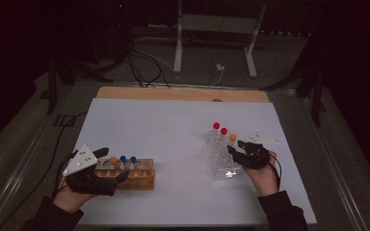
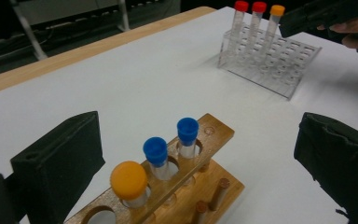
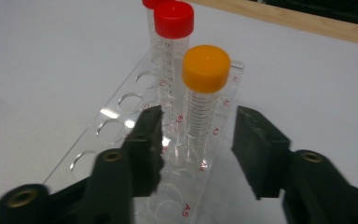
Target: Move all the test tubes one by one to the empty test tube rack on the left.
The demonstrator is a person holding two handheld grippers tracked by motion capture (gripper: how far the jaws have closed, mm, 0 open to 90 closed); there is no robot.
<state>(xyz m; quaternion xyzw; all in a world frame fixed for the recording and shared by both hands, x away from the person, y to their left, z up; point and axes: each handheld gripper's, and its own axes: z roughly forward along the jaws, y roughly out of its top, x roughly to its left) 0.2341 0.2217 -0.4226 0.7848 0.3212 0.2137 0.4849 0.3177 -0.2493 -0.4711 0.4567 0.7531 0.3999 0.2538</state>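
**Tubes in two racks, both grippers unladen**

Lower left of the high view: left gripper [image 1: 111,166] at the wooden rack [image 1: 142,179], jaws spread wide either side of it, gripping nothing. Standing in that rack: one orange-capped tube [image 2: 129,182] and two blue-capped tubes [image 2: 170,147], upright in a row.

Right of centre: clear plastic rack [image 1: 221,166] holding two red-capped tubes [image 1: 219,128] and a second orange-capped tube [image 3: 205,93], all upright. Right gripper [image 3: 196,144] just before this last tube, jaws partly closed, flanking its lower body with a gap on each side, not touching. White table [image 1: 173,130] beneath both racks.
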